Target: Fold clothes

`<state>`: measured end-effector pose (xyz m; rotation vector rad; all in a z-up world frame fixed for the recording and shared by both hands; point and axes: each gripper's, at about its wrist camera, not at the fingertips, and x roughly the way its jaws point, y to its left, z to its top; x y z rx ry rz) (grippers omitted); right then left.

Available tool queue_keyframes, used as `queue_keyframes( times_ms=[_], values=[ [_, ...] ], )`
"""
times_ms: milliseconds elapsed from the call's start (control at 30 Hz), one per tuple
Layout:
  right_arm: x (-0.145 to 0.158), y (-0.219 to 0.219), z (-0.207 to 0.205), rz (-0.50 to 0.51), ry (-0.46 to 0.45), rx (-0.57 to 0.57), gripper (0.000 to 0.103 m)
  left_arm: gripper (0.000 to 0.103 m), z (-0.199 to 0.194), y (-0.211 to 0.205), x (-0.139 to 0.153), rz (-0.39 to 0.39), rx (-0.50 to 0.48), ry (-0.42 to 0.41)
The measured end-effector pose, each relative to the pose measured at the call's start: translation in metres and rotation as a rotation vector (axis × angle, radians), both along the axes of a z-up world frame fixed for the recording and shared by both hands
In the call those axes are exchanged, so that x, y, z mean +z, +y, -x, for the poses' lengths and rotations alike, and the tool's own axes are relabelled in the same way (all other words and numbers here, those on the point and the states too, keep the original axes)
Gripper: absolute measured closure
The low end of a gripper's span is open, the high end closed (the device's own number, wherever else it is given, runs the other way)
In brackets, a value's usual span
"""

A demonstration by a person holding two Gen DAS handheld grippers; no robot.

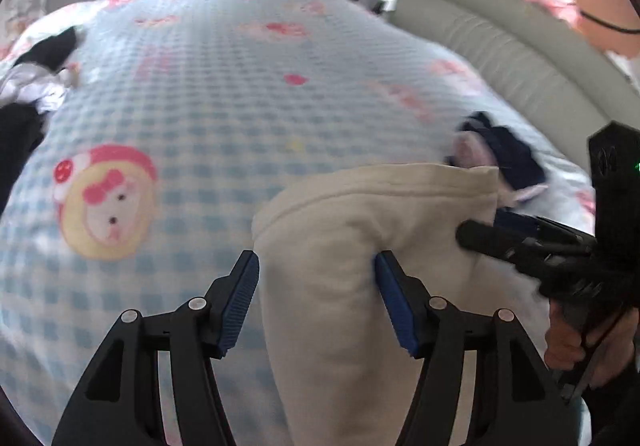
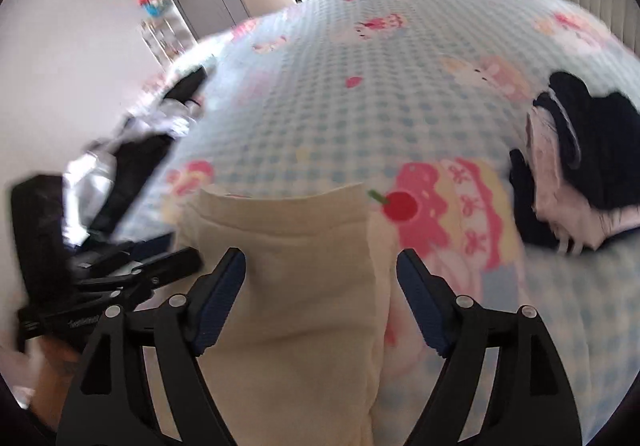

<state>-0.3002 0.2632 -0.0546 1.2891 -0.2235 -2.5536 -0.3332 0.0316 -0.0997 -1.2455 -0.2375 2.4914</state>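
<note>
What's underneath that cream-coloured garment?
The cream garment lies on a blue checked bedspread with pink cartoon prints. One print with a cherry pokes out beside it. Whatever lies directly beneath is covered.

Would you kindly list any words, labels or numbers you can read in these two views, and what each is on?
None can be read with confidence.
Small white lettering on the black body of the left gripper: too small and blurred to read.
Blue-and-white checked bedsheet: cartoon pictures only, no readable text.
Folded cream garment: no print.

The bed [image 1: 224, 94] wears a blue-checked cartoon cover. On it lie a cream garment [image 1: 344, 246], a dark bundle [image 2: 580, 162] and black-and-white clothes [image 2: 132, 150].
</note>
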Motion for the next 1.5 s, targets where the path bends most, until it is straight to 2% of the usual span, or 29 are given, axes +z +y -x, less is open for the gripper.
queue_keyframes(
  times_ms=[67, 100, 167, 267, 367, 467, 567, 600, 667, 767, 867, 967, 1000, 1100, 1233, 1267, 1333, 1500],
  values=[
    [-0.029, 0.0, 0.015, -0.026, -0.051, -0.021, 0.025, 0.033, 0.006, -0.014, -0.021, -0.098, 0.066, -0.076],
    [-0.041, 0.0, 0.021, -0.03, -0.076, -0.03, 0.024, 0.03, 0.003, -0.018, -0.03, -0.12, 0.088, -0.09],
    [-0.052, 0.013, 0.022, 0.051, -0.109, -0.042, 0.021, 0.029, -0.005, -0.027, -0.047, -0.163, 0.132, -0.113],
    [-0.066, 0.032, 0.023, 0.171, -0.155, -0.059, 0.02, 0.03, -0.022, -0.034, -0.039, -0.23, 0.133, -0.061],
    [-0.048, 0.047, 0.015, 0.247, -0.101, -0.078, 0.021, 0.032, -0.03, -0.043, -0.014, -0.266, 0.136, 0.038],
    [-0.025, 0.055, 0.016, 0.261, -0.026, -0.087, 0.02, 0.032, -0.012, -0.034, -0.001, -0.227, 0.095, 0.056],
    [-0.023, 0.03, 0.035, 0.154, -0.051, -0.003, 0.02, 0.032, 0.015, -0.015, -0.004, -0.122, 0.058, 0.049],
    [-0.026, 0.025, 0.041, 0.121, -0.047, -0.01, 0.02, 0.032, 0.02, -0.011, -0.006, -0.094, 0.069, 0.054],
    [-0.039, 0.025, 0.049, 0.118, -0.066, -0.073, 0.022, 0.029, 0.032, -0.016, -0.019, -0.092, 0.145, 0.009],
    [-0.07, 0.044, 0.057, 0.184, -0.143, -0.24, 0.025, 0.028, 0.039, -0.024, -0.048, -0.111, 0.256, -0.041],
    [-0.073, 0.041, 0.056, 0.16, -0.13, -0.238, 0.025, 0.028, 0.029, -0.018, -0.049, -0.036, 0.27, 0.01],
    [-0.063, 0.039, 0.054, 0.136, -0.107, -0.223, 0.025, 0.028, 0.023, -0.026, -0.03, -0.017, 0.287, 0.008],
    [-0.057, 0.042, 0.052, 0.145, -0.1, -0.222, 0.025, 0.031, 0.017, -0.03, -0.021, -0.026, 0.294, 0.018],
    [-0.029, 0.062, 0.031, 0.213, -0.052, -0.233, 0.023, 0.031, -0.018, -0.044, 0.008, -0.101, 0.231, 0.069],
    [-0.004, 0.067, -0.006, 0.202, -0.024, -0.199, 0.02, 0.031, -0.063, -0.032, 0.019, -0.172, 0.092, 0.04],
    [-0.006, 0.064, -0.019, 0.198, -0.029, -0.182, 0.02, 0.031, -0.071, -0.029, 0.017, -0.181, 0.077, 0.034],
    [-0.009, 0.059, -0.042, 0.189, -0.042, -0.15, 0.02, 0.031, -0.083, -0.022, 0.002, -0.144, 0.089, -0.007],
    [-0.049, 0.046, -0.066, 0.102, -0.127, -0.13, 0.021, 0.031, -0.101, -0.035, -0.021, -0.047, 0.22, -0.103]
  ],
)
